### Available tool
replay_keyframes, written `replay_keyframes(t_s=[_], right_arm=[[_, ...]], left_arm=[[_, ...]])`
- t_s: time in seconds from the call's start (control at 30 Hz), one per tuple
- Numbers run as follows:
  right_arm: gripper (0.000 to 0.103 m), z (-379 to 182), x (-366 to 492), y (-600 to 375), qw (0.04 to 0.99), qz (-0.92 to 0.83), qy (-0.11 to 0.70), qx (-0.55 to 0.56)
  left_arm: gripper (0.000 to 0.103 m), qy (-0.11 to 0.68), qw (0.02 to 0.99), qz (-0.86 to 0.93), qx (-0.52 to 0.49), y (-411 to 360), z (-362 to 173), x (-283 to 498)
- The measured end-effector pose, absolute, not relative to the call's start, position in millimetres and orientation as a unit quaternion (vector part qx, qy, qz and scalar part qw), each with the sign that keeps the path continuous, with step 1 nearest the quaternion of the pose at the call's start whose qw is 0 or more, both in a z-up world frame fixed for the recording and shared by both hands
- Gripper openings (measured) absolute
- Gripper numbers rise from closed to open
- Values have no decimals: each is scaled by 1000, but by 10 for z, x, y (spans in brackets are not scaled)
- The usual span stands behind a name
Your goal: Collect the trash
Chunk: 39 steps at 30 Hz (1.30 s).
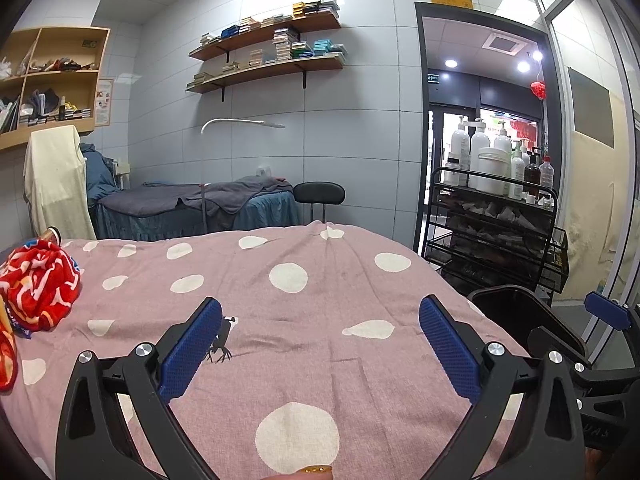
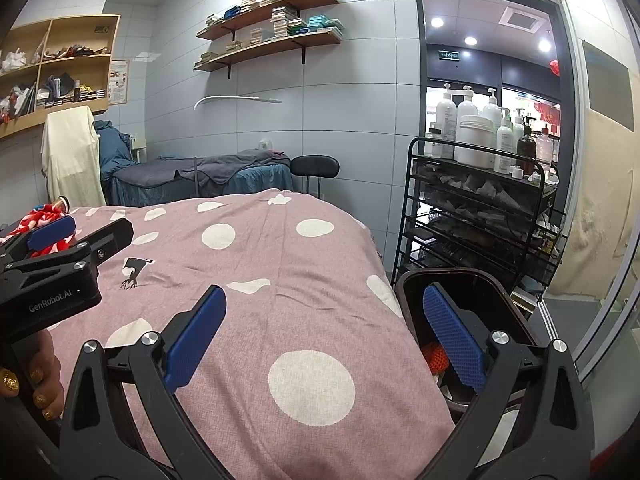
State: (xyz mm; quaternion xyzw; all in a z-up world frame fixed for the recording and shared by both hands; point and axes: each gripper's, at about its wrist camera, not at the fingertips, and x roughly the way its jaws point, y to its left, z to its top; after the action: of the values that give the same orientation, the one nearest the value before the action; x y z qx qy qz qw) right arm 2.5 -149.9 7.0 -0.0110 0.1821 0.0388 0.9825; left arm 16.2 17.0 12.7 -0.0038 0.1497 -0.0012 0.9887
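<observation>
Right wrist view: a pink polka-dot blanket (image 2: 280, 264) covers the bed, with a black wire cart (image 2: 480, 216) of bottles beyond a dark trash bin (image 2: 460, 280) just beside the bed. A red crumpled wrapper (image 1: 38, 284) lies at the blanket's left edge. Both the right gripper (image 2: 326, 340) and the left gripper (image 1: 320, 348) are spread wide, holding nothing.

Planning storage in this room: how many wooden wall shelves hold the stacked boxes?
2, on the back wall: the upper shelf and the lower shelf directly beneath it. The cubby unit at left is separate.
</observation>
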Motion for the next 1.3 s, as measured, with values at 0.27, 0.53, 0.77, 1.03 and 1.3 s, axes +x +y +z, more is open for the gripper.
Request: replay_keyframes(t_s=[0.27, 0.53, 0.77, 1.03, 1.3], right_arm=[[97, 74, 23, -1503, 982, 39, 183, -10], [98, 63, 24, -1503, 982, 38, 185, -7], [98, 54, 20, -1493, 982, 38, 185, -6], [97, 55, 27, -1490, 982, 37, 187, -5], [97, 51, 30, -1483, 981, 37, 188, -5]], left_arm=[[98, 152, 988, -3, -3, 170, 116, 168], [98, 151, 989, -5, 0, 167, 114, 165], [98, 152, 988, -7, 1, 167, 116, 158], [98, 152, 988, -10, 5, 157, 113, 160], [98, 153, 988, -10, 5, 162, 114, 165]])
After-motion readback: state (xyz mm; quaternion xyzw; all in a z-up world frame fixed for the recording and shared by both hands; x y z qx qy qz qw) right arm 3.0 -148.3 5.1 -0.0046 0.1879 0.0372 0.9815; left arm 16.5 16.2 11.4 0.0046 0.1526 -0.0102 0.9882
